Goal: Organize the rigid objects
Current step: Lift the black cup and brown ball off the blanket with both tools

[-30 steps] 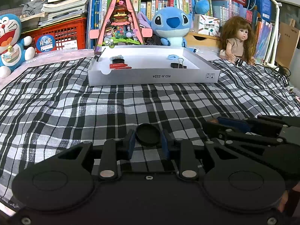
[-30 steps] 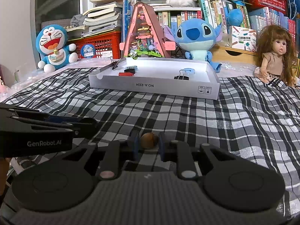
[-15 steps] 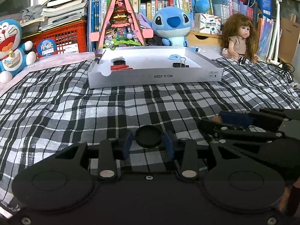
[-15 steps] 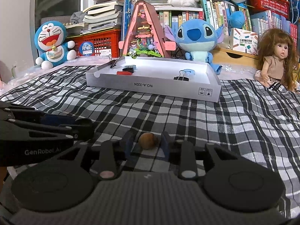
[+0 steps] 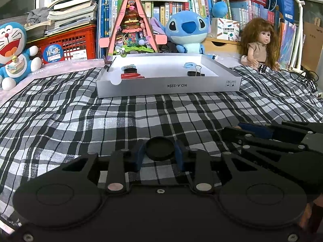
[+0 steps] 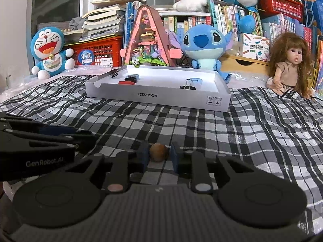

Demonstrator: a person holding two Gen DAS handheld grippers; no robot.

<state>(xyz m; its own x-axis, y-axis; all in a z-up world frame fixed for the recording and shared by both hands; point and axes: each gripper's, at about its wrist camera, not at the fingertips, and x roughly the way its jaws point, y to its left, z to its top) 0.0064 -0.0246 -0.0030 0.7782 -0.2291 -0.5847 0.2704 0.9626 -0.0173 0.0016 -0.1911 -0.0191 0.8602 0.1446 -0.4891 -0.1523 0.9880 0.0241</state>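
Both grippers sit low over the near edge of the checked cloth (image 5: 84, 119), side by side, pointing toward the white box lid (image 5: 167, 85) at the far middle of the cloth.

L. gripper (image 5: 159, 151): we see its blue pads (image 5: 138, 157) clamped on a black round cap (image 5: 159, 148), one pad per side, the cap at cloth level. Its jaws have just been closing, with the cap between them.

R. gripper (image 6: 158, 154): its pads (image 6: 143, 155) are pressed on a small brown ball (image 6: 158, 152), again w/ one pad each side. Its jaws have also just been closing, w/ the ball between them.

Inside the lid, near its left end, we find a red flat piece (image 5: 131, 76) w/ a black round item (image 5: 130, 70) just behind it; near the right end, a black binder clip (image 5: 195, 73) and a pale blue ring-shaped piece (image 5: 189, 65). A second clip (image 6: 115, 71) grips the lid's far left corner.

Behind the far edge of the cloth: Doraemon plush (image 6: 49, 50), A-frame toy house (image 6: 148, 40), Stitch plush (image 6: 205, 46), doll (image 6: 288, 64), w/ a bookshelf (image 6: 252, 22) at back.
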